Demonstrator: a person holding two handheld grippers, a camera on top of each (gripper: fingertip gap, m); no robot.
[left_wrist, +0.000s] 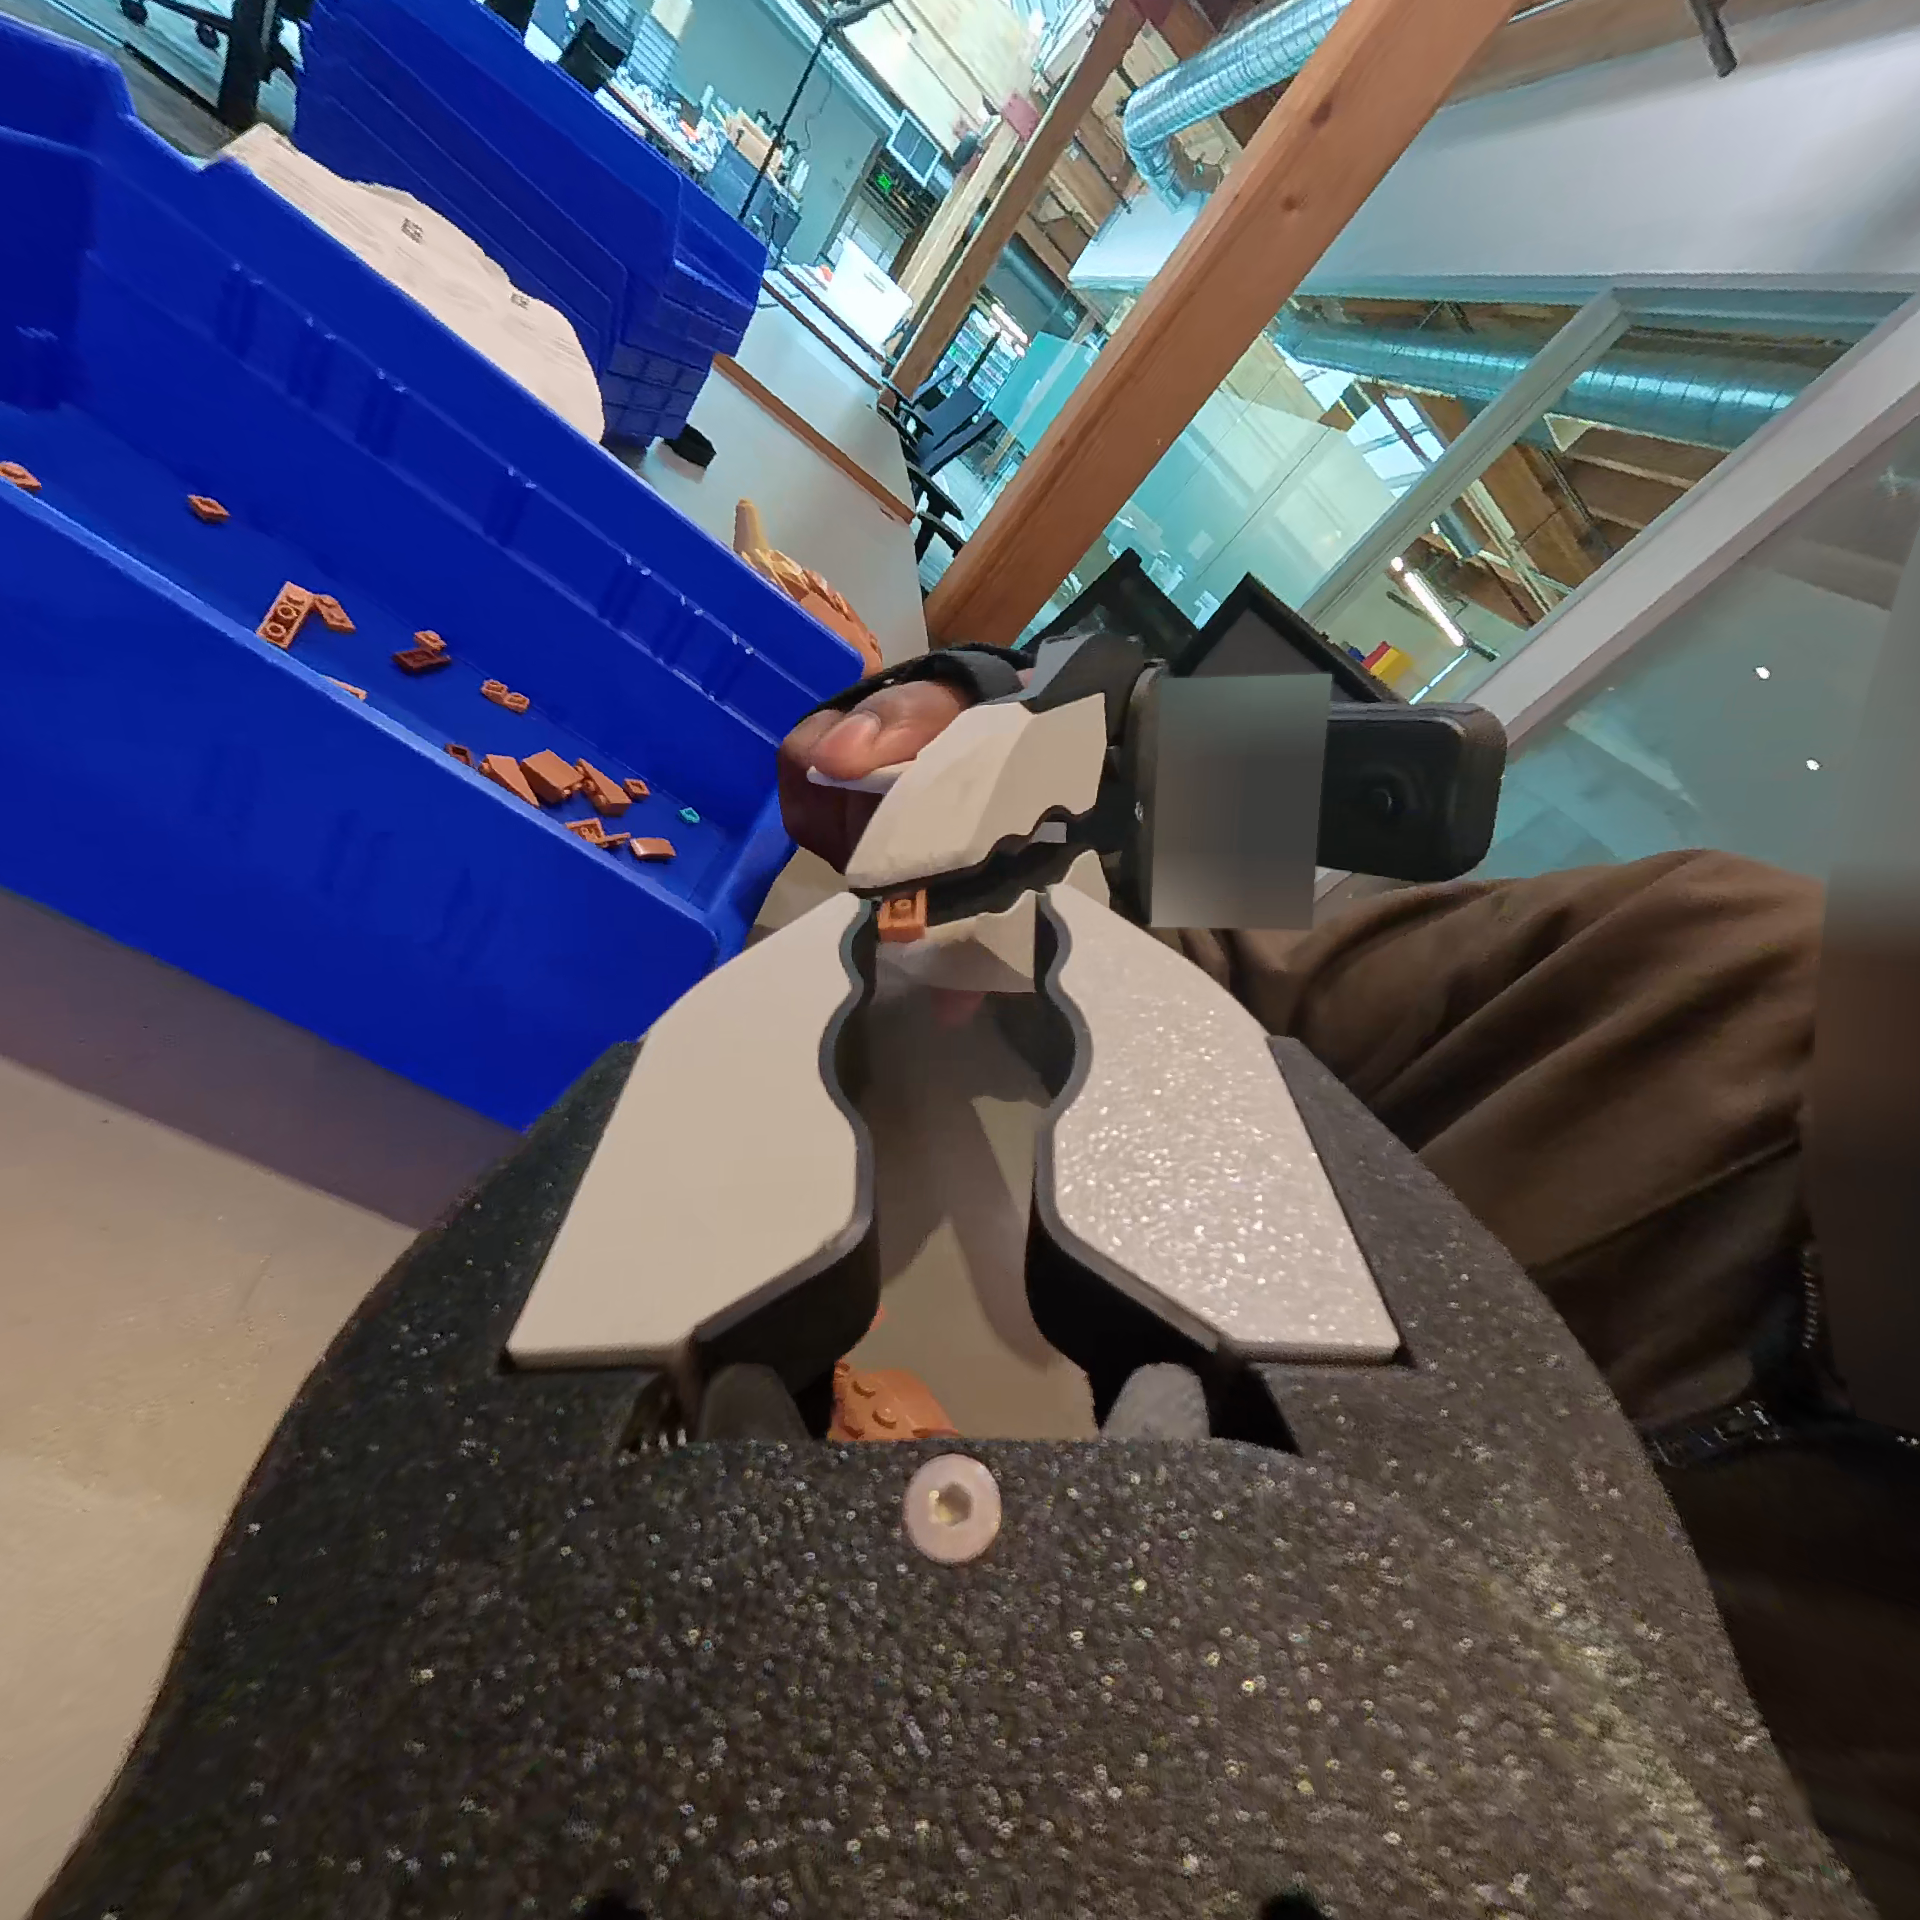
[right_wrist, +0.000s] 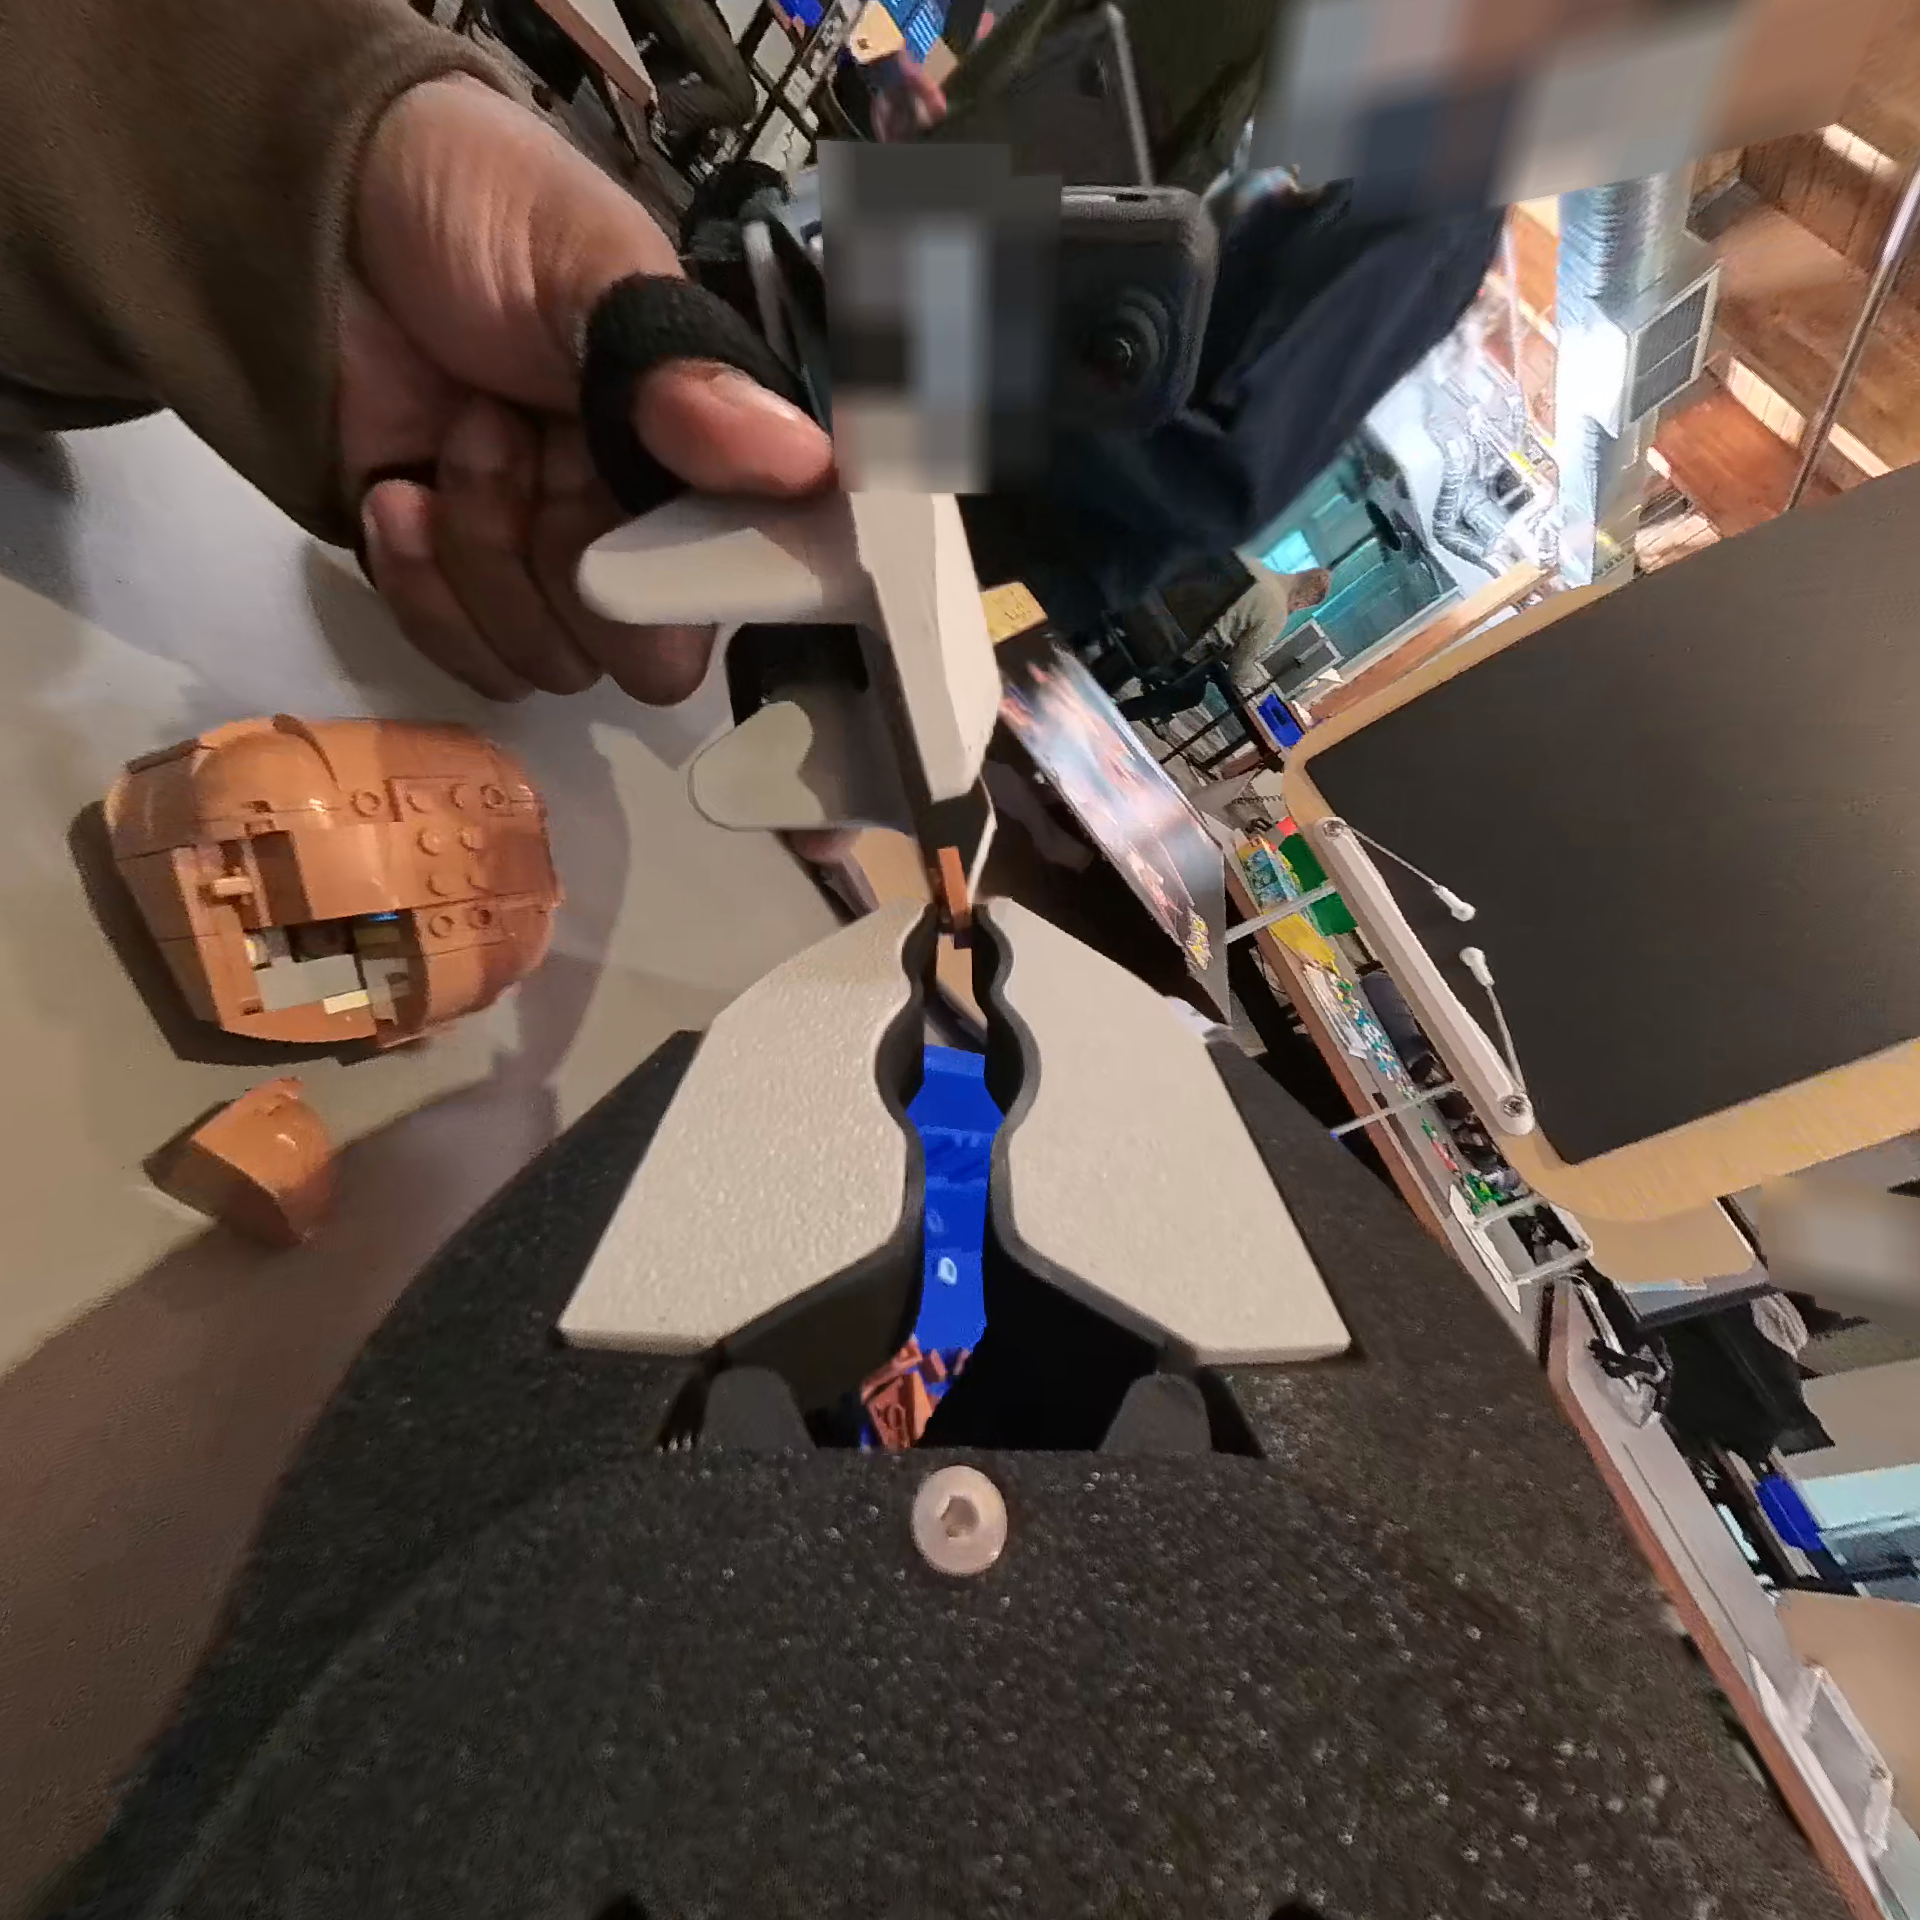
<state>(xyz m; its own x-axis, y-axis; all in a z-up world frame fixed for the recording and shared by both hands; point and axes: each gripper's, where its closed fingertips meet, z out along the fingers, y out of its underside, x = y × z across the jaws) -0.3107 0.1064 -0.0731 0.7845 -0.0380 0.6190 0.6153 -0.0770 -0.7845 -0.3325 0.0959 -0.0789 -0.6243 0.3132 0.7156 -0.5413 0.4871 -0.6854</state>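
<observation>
A blue bin (left_wrist: 343, 727) strewn with loose orange bricks fills the left wrist view's upper left; a rounded orange brick model (right_wrist: 322, 883) lies on the surface (right_wrist: 125, 644) at centre left of the right wrist view. At mid-frame, the right gripper (right_wrist: 954, 920) pinches a small orange brick (right_wrist: 951, 883) with fingers nearly closed. The left gripper (left_wrist: 951, 914) meets it, its fingers slightly parted; its hold is unclear.

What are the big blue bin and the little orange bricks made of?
The blue bin looks like moulded hard plastic: smooth, a bit shiny, with ribbed walls. The small orange bricks inside it look like glossy plastic too, with round studs on top. The brick model on the table seems to be the same plastic.
</observation>
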